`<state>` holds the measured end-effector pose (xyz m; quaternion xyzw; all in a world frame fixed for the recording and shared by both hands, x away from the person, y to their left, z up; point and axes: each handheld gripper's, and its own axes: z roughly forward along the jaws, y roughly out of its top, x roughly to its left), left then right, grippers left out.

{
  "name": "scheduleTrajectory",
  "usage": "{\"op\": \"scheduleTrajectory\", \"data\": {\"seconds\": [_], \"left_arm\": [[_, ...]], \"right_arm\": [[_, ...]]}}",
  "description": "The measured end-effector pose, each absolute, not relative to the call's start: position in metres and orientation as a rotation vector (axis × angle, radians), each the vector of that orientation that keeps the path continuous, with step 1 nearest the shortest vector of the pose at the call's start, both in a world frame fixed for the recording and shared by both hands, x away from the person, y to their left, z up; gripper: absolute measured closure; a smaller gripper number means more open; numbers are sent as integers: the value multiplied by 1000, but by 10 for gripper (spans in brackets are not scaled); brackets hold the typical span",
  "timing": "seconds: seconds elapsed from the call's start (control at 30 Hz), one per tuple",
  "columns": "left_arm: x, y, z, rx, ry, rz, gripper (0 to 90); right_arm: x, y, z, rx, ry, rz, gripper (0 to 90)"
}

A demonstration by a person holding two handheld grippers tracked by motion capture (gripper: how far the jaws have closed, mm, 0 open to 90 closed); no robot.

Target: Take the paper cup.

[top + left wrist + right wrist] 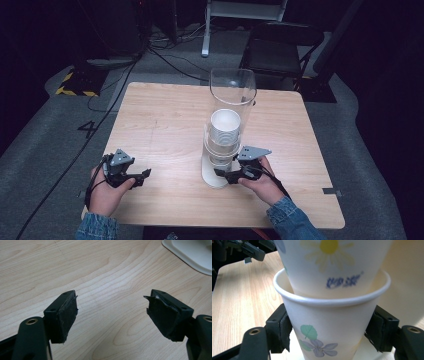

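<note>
A clear tube dispenser (233,92) on a white base (214,176) holds a stack of white paper cups (225,126) on the wooden table (160,125). My right gripper (224,174) is at the foot of the dispenser. In the right gripper view its pads (284,331) press on both sides of the lowest cup (329,320), which has flower prints. A second cup (332,265) sits nested inside it. My left gripper (145,175) hovers low over bare wood at the front left. It (111,315) stands open with nothing between its pads, and a corner of the white base (192,255) shows beyond.
A dark folding chair (280,45) and a white stand leg (206,30) are on the floor behind the table. Black cables (165,55) run across the grey carpet, and yellow-black tape (75,86) marks the far left. The table's left half is bare wood.
</note>
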<state>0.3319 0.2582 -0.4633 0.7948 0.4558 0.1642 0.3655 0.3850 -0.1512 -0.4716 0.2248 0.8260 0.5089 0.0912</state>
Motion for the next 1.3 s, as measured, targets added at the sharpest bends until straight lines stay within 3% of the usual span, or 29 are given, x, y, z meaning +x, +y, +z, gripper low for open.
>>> {"op": "scheduleTrajectory", "data": {"seconds": [0.7,1.3], "left_arm": [[336,253,-464,2046,1168,414,236],[337,252,-466,2049,1170,409,235]], "right_arm": [[373,-191,-463,680,2489,1285,302],[388,-237,-436,850,2283,1399,301]]}}
